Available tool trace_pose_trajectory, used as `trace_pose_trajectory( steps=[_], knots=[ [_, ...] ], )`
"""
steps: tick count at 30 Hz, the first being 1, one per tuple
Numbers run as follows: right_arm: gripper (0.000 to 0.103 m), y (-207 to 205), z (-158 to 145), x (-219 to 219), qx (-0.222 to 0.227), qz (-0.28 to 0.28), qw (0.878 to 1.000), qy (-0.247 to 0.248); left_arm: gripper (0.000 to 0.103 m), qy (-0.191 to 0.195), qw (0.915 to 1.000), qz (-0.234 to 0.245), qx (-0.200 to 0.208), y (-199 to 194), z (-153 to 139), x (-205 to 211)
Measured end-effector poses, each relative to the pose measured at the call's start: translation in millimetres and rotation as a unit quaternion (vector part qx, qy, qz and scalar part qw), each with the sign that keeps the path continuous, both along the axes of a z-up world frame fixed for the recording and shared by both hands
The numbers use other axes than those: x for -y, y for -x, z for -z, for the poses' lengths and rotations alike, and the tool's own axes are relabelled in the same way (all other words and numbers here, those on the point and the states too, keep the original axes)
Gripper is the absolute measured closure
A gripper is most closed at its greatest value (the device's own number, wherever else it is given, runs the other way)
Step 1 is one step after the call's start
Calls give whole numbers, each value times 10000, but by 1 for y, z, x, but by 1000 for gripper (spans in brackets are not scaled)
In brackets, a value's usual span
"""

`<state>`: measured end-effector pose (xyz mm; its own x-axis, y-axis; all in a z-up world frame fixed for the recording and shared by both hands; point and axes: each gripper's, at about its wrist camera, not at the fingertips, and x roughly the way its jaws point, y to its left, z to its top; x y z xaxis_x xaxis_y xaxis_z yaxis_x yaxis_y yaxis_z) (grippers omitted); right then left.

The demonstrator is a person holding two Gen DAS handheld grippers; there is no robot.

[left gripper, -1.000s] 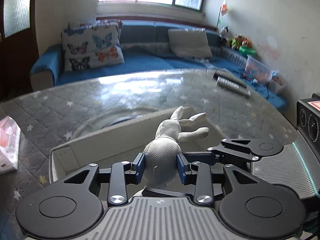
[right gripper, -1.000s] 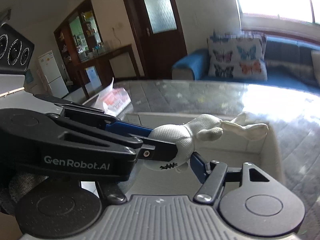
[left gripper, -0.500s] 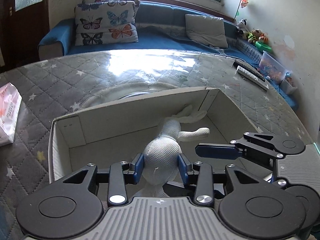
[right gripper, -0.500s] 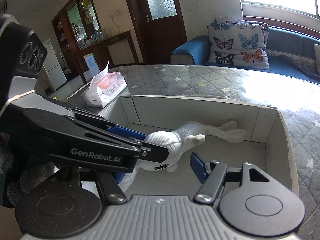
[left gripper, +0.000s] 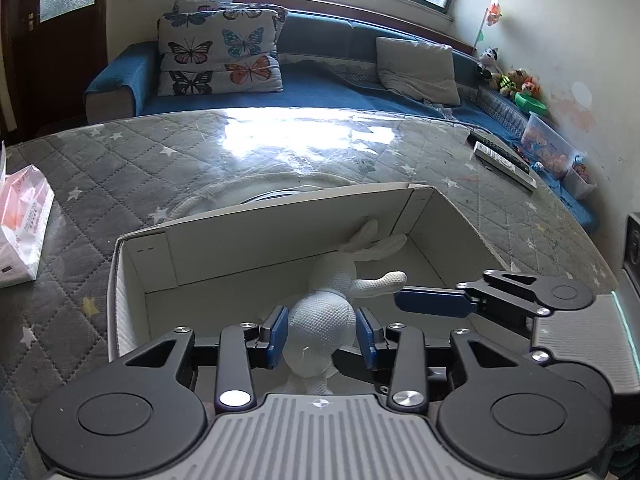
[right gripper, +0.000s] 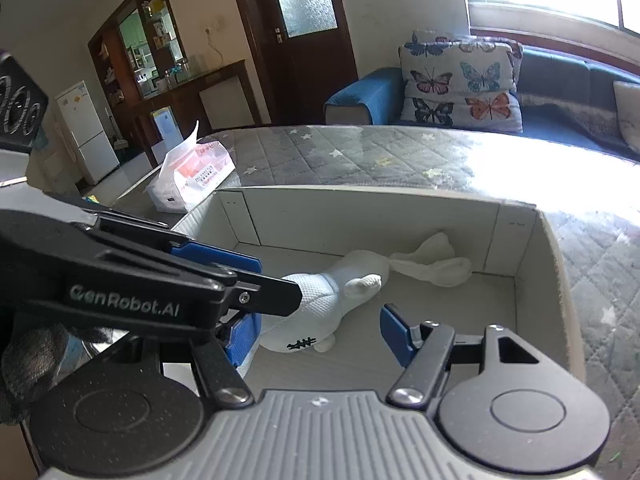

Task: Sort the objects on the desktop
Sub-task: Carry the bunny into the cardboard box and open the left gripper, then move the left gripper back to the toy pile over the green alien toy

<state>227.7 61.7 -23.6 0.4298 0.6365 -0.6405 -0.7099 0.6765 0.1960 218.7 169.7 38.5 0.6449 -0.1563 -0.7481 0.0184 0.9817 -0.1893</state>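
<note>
Your left tool [left gripper: 322,330] pinches the plush rabbit [left gripper: 326,320] low inside the box [left gripper: 260,240]; its ears point away; your right tool [right gripper: 320,334] gapes wide beside it.

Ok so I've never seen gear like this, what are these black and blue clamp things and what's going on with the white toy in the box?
These are two clamps that a person holds, one per hand, each with a camera looking along its fingers. One picture comes from the left hand-held gripper, the other from the right hand-held gripper.

The left one is closed on the body of a white stuffed bunny, lowered into an open cardboard box; the bunny's ears reach toward the far wall. The right one is open, empty, and sits beside the toy.

The box stands on a grey quilted table. Also on the table: a pack of tissues and remote controls near the far edge.
</note>
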Motion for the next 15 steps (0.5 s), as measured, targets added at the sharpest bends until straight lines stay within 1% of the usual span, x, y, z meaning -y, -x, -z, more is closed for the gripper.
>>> trace_pose_trajectory(
  steps=[7,8,9,10,13,15],
  knots=[
    [34,14,-18,21,223,5,9997,-94,63,162,9994,-140,278,24,-15,9],
    [32,18,-20,25,276,4,9996,-97,63,167,9992,-131,327,29,-18,12],
    [28,22,-22,30,341,4,9994,-91,63,158,9991,-125,375,33,-21,16],
    [26,25,-24,34,402,4,9992,-81,63,141,9990,-125,416,37,-24,19],
    [25,39,-32,49,663,-20,9978,-32,63,128,9984,-126,533,52,-30,29],
    [21,49,-37,59,774,-36,9970,-21,63,190,9980,-123,591,60,-32,35]
  ],
)
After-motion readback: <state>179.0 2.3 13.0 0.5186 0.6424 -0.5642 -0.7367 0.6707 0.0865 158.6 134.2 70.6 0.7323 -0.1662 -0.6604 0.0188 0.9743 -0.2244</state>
